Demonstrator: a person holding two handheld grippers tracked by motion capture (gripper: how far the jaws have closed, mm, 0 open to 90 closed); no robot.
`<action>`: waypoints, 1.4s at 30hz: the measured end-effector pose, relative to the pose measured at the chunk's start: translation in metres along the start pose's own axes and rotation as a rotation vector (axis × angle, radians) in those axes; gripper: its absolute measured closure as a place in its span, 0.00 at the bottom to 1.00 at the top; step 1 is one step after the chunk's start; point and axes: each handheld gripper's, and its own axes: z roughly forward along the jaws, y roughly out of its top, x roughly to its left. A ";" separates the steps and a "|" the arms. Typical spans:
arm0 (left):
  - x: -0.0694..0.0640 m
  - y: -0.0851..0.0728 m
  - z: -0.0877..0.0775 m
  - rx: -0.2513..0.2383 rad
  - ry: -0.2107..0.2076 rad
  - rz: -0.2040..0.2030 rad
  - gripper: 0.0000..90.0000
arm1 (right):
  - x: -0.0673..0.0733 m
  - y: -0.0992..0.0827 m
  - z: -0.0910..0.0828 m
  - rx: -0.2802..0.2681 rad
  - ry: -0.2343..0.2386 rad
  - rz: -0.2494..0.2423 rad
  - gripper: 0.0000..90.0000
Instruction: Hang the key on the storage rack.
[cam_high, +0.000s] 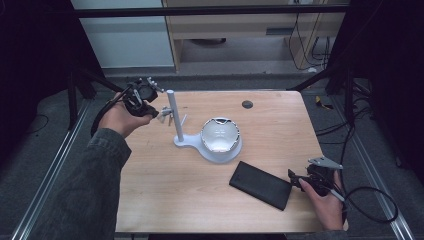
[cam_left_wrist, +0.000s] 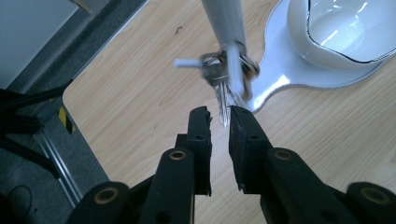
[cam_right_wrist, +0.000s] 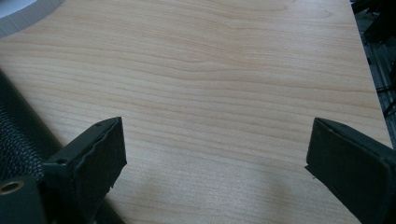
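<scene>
Your left gripper (cam_left_wrist: 219, 119) stands slightly parted, the keys (cam_left_wrist: 223, 81) hanging on the white stand's peg (cam_left_wrist: 187, 63) at twelve o'clock, tip between the pads, ungripped. Your right gripper (cam_right_wrist: 215, 154) gapes wide over bare table (cam_right_wrist: 224, 70).

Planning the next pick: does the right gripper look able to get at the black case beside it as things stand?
Probably yes. The right gripper sits open just off the black case end, with only bare table around its jaws.
</scene>
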 end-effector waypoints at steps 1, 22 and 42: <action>-0.002 -0.006 -0.001 -0.019 0.008 -0.004 0.83 | 0.000 0.000 0.000 -0.001 -0.001 -0.001 0.06; -0.093 -0.076 0.033 -0.171 -0.107 0.050 0.30 | 0.011 0.008 -0.012 -0.101 -0.019 -0.042 0.15; -0.164 -0.068 0.091 -0.240 -0.260 0.110 0.36 | 0.020 0.007 -0.020 -0.140 -0.017 -0.103 0.25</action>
